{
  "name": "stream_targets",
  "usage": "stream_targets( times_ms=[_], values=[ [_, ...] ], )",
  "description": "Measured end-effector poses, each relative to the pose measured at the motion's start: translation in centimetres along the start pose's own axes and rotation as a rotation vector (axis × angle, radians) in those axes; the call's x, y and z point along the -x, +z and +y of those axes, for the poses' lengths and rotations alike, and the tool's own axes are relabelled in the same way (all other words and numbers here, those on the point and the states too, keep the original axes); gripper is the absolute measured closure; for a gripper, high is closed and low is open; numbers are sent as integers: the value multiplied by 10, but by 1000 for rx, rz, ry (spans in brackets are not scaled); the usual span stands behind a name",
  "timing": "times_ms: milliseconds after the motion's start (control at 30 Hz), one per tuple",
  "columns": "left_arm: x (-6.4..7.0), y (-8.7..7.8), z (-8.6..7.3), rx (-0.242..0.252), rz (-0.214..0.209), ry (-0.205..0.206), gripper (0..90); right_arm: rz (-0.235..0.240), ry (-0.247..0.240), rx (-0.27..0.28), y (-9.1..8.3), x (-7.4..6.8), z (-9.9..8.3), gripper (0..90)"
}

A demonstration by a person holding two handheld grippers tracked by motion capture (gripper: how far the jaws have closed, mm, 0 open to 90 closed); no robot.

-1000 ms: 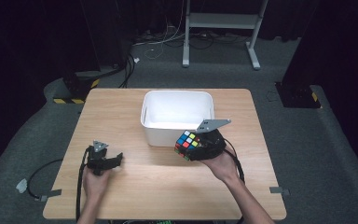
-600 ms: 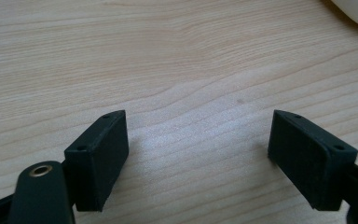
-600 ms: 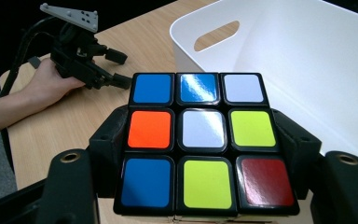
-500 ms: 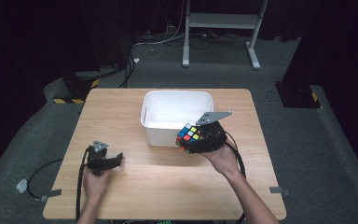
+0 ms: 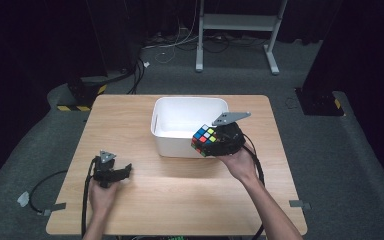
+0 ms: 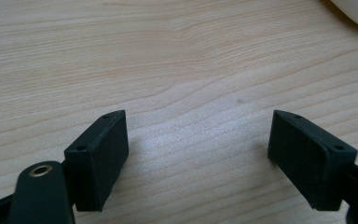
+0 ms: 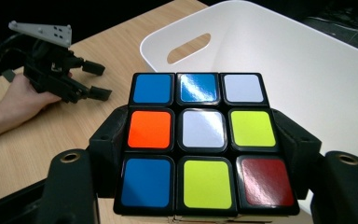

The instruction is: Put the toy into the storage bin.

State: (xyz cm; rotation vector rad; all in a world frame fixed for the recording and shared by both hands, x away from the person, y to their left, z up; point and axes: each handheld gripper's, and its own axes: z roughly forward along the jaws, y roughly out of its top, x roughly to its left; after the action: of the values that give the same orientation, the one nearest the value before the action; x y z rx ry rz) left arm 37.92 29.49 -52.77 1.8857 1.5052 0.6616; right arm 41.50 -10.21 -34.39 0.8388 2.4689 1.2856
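A scrambled Rubik's cube [image 5: 204,139] [image 7: 199,144] is clamped between the jaws of my right gripper [image 5: 211,142] [image 7: 200,158], lifted over the front wall of the white bin [image 5: 171,144] [image 7: 279,56]. Blue, white, orange, yellow and red stickers face the camera in the right gripper view. My left gripper [image 5: 122,172] [image 6: 198,158] rests on the wooden table [image 5: 130,115] at the front left, jaws wide apart with bare wood between them. The same left gripper [image 7: 86,79] appears far off in the right gripper view, held by a hand.
The bin stands at the table's middle back, its inside looking bare white. Cables [image 5: 40,187] trail off the table's left edge onto grey carpet. A white stand [image 5: 235,25] and black equipment sit beyond the far edge.
My right gripper has carried the cube up and slightly toward the bin, from beside its front wall to over its rim. The left gripper has stayed put.
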Motion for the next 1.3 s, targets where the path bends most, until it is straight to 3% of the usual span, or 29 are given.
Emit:
stream_targets(
  times_ms=[533, 1300],
  values=[
    [0, 0, 0, 0, -1, -2, 204, -46, 12, 6, -3, 10, 11, 337],
    [0, 0, 0, -2, 3, 1, 204, -77, 40, 4, 11, 33, 26, 337]
  ],
)
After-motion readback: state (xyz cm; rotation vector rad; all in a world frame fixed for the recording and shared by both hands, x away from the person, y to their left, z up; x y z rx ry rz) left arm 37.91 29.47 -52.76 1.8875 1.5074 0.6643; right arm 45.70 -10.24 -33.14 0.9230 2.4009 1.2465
